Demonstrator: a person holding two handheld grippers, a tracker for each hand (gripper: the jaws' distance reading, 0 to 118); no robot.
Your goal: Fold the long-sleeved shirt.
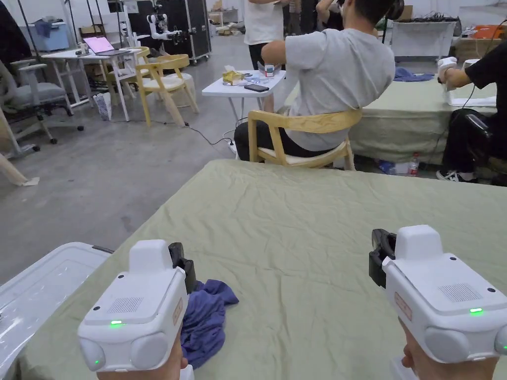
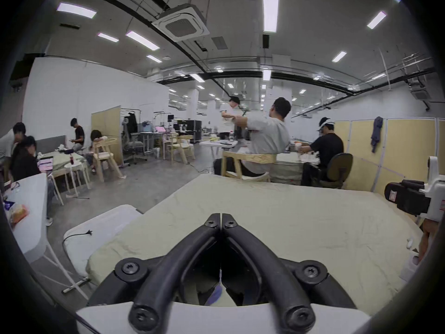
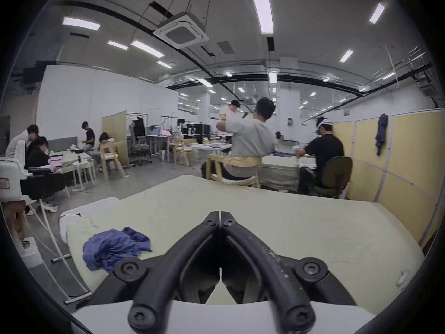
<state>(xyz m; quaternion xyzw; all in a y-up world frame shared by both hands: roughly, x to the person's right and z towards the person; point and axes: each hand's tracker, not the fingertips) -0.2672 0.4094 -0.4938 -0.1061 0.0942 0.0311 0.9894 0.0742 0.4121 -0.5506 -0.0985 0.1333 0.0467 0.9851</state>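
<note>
lying crumpled, shirt [image 3: 113, 249] beside left gripper [image 2: 220, 221]

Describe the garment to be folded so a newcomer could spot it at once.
Start at the large table under a pale green cloth. At its near left corner, beside the left gripper, lies the shirt: a crumpled blue-purple heap, the sole garment on that cloth.

Blue shirt [image 1: 205, 321] crumpled, partly hidden behind left gripper [image 1: 184, 267] housing in head view; sleeves and collar not distinguishable. Reduced to a blue sliver [image 2: 215, 295] between the black arms in left gripper view. Right gripper [image 1: 380, 257] jaw tips hidden behind own casing in head view. Bench [image 1: 307, 222] cut off by bottom and right edges. White storage box [image 1: 34, 292] cropped at left edge.
</note>
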